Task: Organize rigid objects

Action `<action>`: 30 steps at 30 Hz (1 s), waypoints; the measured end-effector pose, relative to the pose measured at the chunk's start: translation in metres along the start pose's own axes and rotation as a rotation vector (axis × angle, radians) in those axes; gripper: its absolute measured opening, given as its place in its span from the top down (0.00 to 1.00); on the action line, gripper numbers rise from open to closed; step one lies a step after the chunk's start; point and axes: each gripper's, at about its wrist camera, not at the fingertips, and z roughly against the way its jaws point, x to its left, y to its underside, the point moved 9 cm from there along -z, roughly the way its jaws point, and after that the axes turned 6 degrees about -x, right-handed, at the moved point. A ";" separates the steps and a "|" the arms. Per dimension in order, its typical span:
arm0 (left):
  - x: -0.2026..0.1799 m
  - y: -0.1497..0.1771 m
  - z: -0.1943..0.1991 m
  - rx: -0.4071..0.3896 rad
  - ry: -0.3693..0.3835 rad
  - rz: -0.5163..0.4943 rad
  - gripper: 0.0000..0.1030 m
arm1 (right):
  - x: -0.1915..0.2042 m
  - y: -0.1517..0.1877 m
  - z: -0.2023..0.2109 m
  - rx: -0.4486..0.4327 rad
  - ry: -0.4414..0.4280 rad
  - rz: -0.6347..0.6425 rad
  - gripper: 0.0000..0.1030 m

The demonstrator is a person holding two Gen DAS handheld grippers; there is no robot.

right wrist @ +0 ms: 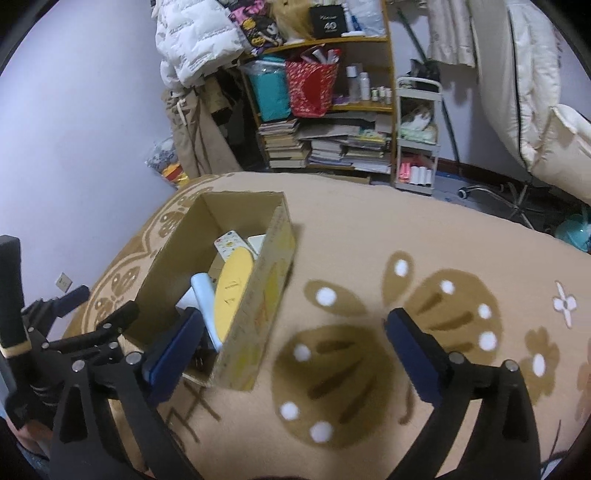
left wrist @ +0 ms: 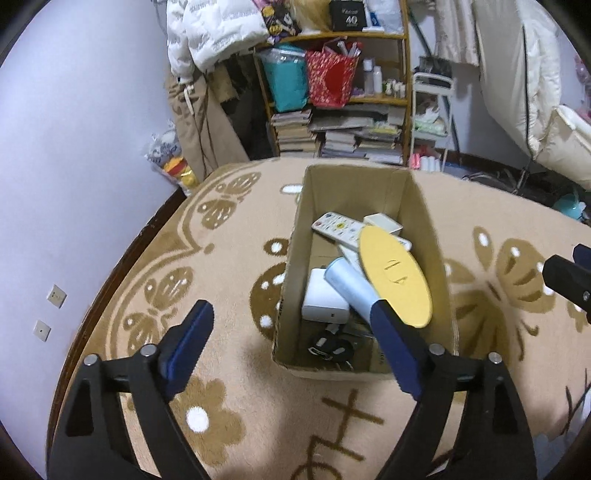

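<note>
box looks packed, nothing left on my blanket.
remote control, yellow disc, blue roll sit in the cardboard box; left gripper and right gripper both wide, empty.

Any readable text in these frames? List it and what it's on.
"40": black box on the top shelf of the wooden bookshelf; the smaller lines around it are too small to read.
Pen marks on the yellow oval disc in the cardboard box: unclear, possibly digits.
White remote control: button labels too small to read.
Stacked book spines: too blurred to read.
</note>
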 end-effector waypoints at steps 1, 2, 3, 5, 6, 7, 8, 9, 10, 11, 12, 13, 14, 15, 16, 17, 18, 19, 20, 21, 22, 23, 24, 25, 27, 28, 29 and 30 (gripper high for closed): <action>-0.001 0.000 0.005 -0.009 0.003 0.001 0.11 | -0.003 0.001 0.006 -0.010 0.001 -0.002 0.00; -0.001 0.000 0.012 -0.019 0.001 0.002 0.10 | -0.005 0.002 0.011 -0.018 0.002 -0.002 0.00; 0.000 -0.001 0.017 -0.028 0.000 0.002 0.10 | -0.008 0.003 0.018 -0.028 0.005 -0.002 0.00; 0.000 -0.002 0.029 -0.050 0.005 0.005 0.08 | -0.009 0.005 0.027 -0.045 0.011 -0.001 0.00; 0.001 -0.002 0.036 -0.062 0.008 0.006 0.06 | -0.010 0.006 0.034 -0.055 0.007 -0.002 0.00; 0.001 -0.003 0.041 -0.074 0.010 0.006 0.04 | -0.010 0.008 0.037 -0.062 0.004 -0.004 0.00; 0.001 -0.003 0.047 -0.088 0.008 0.003 0.04 | -0.010 0.009 0.042 -0.072 -0.002 -0.007 0.00; 0.000 -0.004 0.054 -0.103 0.006 -0.004 0.03 | -0.010 0.010 0.047 -0.085 -0.008 -0.011 0.00; 0.000 -0.004 0.060 -0.115 0.003 -0.013 0.03 | -0.010 0.011 0.051 -0.095 -0.010 -0.012 0.00; -0.001 -0.004 0.065 -0.125 -0.001 -0.021 0.03 | -0.010 0.013 0.055 -0.107 -0.008 -0.010 0.00; -0.001 -0.004 0.070 -0.132 -0.004 -0.025 0.03 | -0.010 0.015 0.059 -0.118 -0.005 -0.008 0.00; -0.002 -0.003 0.075 -0.144 -0.005 -0.026 0.03 | -0.009 0.018 0.062 -0.125 -0.004 -0.006 0.00; -0.003 -0.003 0.080 -0.153 -0.004 -0.025 0.03 | -0.009 0.020 0.065 -0.132 -0.004 -0.005 0.00; -0.003 -0.001 0.085 -0.161 0.000 -0.021 0.03 | -0.009 0.022 0.069 -0.142 -0.006 -0.008 0.00; -0.004 0.000 0.090 -0.167 0.004 -0.017 0.03 | -0.010 0.024 0.073 -0.150 -0.010 -0.013 0.00; -0.004 0.001 0.095 -0.176 0.009 -0.011 0.03 | -0.011 0.026 0.077 -0.160 -0.017 -0.024 0.00; -0.005 0.002 0.100 -0.184 0.014 -0.005 0.03 | -0.011 0.028 0.080 -0.167 -0.023 -0.032 0.00; -0.005 0.003 0.103 -0.189 0.019 0.000 0.03 | -0.012 0.029 0.084 -0.178 -0.029 -0.039 0.00; -0.006 0.005 0.108 -0.198 0.024 0.008 0.03 | -0.014 0.030 0.089 -0.200 -0.031 -0.052 0.00; -0.007 0.005 0.111 -0.205 0.026 0.011 0.03 | -0.015 0.031 0.092 -0.216 -0.030 -0.059 0.00; -0.008 0.006 0.113 -0.212 0.029 0.012 0.03 | -0.016 0.032 0.095 -0.227 -0.029 -0.063 0.00; -0.009 0.008 0.115 -0.219 0.030 0.010 0.03 | -0.017 0.034 0.098 -0.234 -0.025 -0.061 0.00; -0.010 0.010 0.118 -0.227 0.029 0.008 0.03 | -0.018 0.036 0.100 -0.240 -0.020 -0.055 0.00; -0.011 0.012 0.119 -0.234 0.026 0.005 0.03 | -0.017 0.038 0.101 -0.245 -0.017 -0.048 0.00; -0.011 0.016 0.121 -0.249 0.014 0.002 0.03 | -0.017 0.042 0.104 -0.265 -0.008 -0.031 0.00; -0.011 0.017 0.121 -0.254 0.009 0.005 0.03 | -0.017 0.044 0.105 -0.273 -0.008 -0.028 0.00; -0.011 0.019 0.121 -0.254 0.010 0.007 0.03 | -0.017 0.045 0.107 -0.287 -0.003 -0.028 0.00; -0.011 0.020 0.120 -0.250 0.017 0.008 0.03 | -0.018 0.045 0.108 -0.299 0.000 -0.027 0.00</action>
